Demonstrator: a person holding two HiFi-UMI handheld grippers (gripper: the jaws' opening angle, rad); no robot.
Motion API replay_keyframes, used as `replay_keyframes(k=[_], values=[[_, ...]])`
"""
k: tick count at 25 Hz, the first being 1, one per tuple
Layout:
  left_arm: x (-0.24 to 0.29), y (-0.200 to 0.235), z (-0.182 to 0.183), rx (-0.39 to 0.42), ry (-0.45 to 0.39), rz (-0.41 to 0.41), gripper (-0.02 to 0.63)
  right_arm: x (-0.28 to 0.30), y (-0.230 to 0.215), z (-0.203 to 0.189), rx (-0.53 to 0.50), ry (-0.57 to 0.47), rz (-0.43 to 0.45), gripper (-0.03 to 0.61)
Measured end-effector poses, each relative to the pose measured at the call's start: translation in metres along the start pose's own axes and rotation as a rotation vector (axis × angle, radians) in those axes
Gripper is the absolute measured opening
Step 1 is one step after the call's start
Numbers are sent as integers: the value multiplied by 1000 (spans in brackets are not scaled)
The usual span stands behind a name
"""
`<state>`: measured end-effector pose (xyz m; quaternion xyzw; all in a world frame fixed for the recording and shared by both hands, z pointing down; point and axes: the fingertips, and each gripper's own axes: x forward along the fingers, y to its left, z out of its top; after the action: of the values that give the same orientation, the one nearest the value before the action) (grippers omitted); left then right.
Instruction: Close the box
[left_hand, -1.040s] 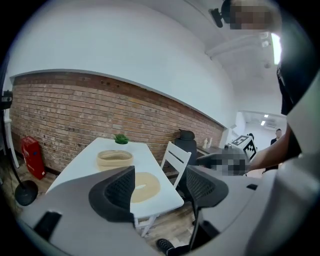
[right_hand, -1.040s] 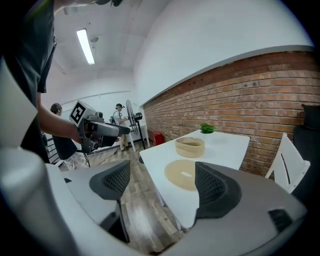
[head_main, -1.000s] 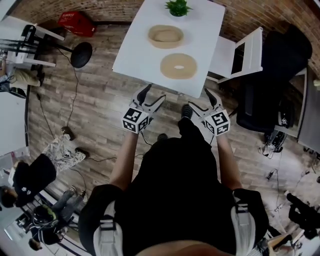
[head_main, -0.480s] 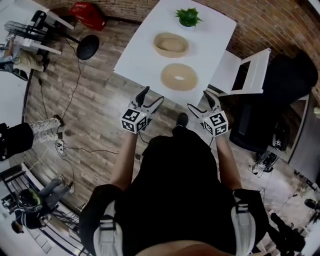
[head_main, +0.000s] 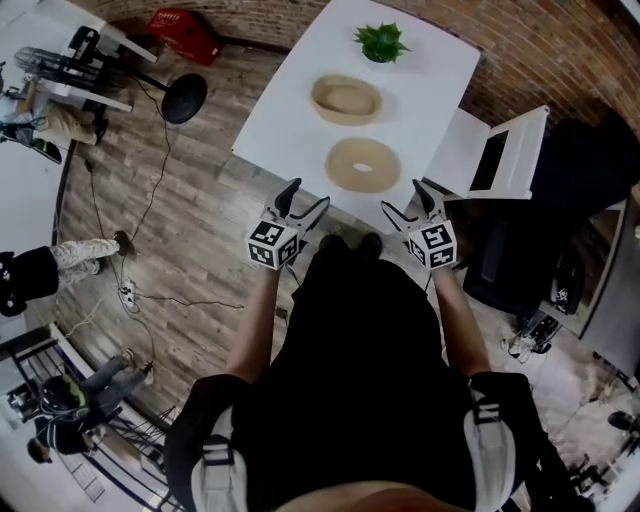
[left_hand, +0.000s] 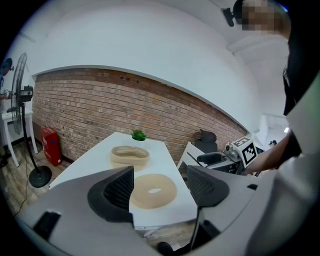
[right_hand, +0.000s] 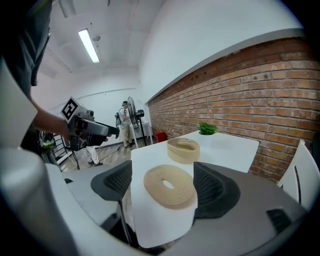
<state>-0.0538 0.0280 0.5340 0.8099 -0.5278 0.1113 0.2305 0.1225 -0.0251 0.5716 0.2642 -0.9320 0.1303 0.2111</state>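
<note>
A round wicker box (head_main: 346, 98) stands uncovered in the middle of the white table (head_main: 280, 120). Its flat wicker lid (head_main: 363, 165) lies by itself nearer the table's front edge. Both grippers hover off the table, just short of that edge. My left gripper (head_main: 305, 197) is open and empty, left of the lid. My right gripper (head_main: 402, 198) is also open; its jaws have just been closing a little, with nothing between them. The left gripper view shows the box (left_hand: 129, 155) and lid (left_hand: 153, 190) ahead, and the right gripper view shows the same box (right_hand: 183, 150) and lid (right_hand: 168, 186).
A small green plant (head_main: 381, 42) sits at the table's far end by the brick wall. A white chair (head_main: 490, 150) stands right of the table and a black office chair (head_main: 590, 180) beyond it. A floor fan's base (head_main: 187, 98), a red case (head_main: 187, 38) and cables lie to the left.
Both grippers have come forward toward the table's front edge. The lid and box look nearer in both gripper views. The right jaws stand slightly narrower.
</note>
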Motion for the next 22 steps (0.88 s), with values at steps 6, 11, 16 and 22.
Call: replay_keyframes(k=[6, 11, 16, 22], values=[[18, 31, -7, -22, 39, -31, 333, 22, -7, 0, 31, 28, -30, 367], [60, 57, -18, -29, 109, -121, 333, 36, -30, -5, 73, 62, -105, 365], [92, 72, -27, 0, 193, -192, 333, 50, -47, -16, 130, 101, -170, 364], [120, 78, -46, 37, 276, -262, 333, 69, -59, -39, 218, 124, -219, 364]])
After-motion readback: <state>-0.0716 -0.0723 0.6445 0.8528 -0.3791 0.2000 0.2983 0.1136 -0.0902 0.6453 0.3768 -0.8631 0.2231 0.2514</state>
